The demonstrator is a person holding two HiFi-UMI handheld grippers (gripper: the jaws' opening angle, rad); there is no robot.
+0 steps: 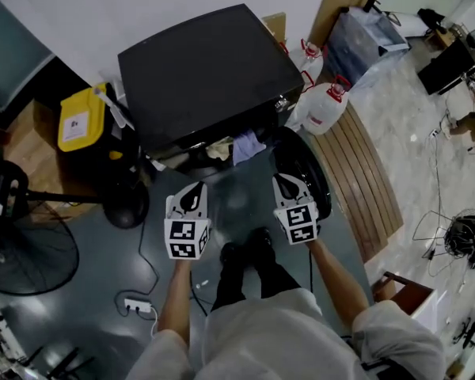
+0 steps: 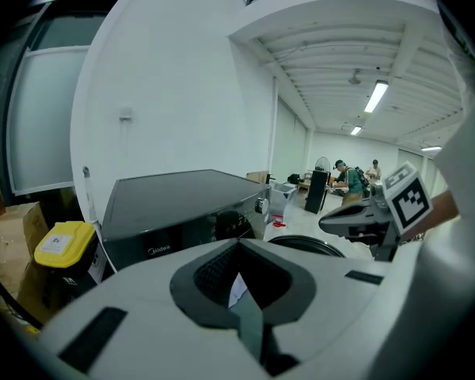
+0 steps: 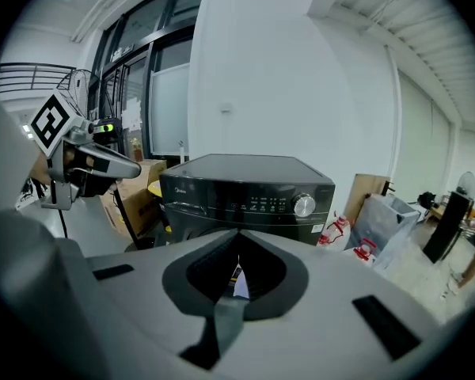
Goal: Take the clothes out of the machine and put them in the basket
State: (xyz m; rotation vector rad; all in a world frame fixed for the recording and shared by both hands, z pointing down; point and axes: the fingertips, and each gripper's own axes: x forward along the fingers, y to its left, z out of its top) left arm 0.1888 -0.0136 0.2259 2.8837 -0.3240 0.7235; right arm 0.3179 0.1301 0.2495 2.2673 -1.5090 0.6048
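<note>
Two hand-held grippers are side by side in front of the black front-loading washing machine (image 1: 206, 70). The left gripper (image 1: 191, 195) and the right gripper (image 1: 288, 187) both point at the machine's front, tilted downward, and touch neither the machine nor the clothes. Each gripper view shows its jaws together with nothing between them.

The machine's front faces the person. Its round dark door (image 1: 307, 172) is swung open to the person's right.

The clothes are at the drum opening. A pale blue garment (image 1: 248, 146) hangs out over the lower rim, its long axis running toward the person. A cream garment (image 1: 218, 150) lies just beside it, on its left.

A yellow-lidded container (image 1: 81, 119) stands left of the machine. White plastic jugs with red caps (image 1: 326, 105) stand at its right.
</note>
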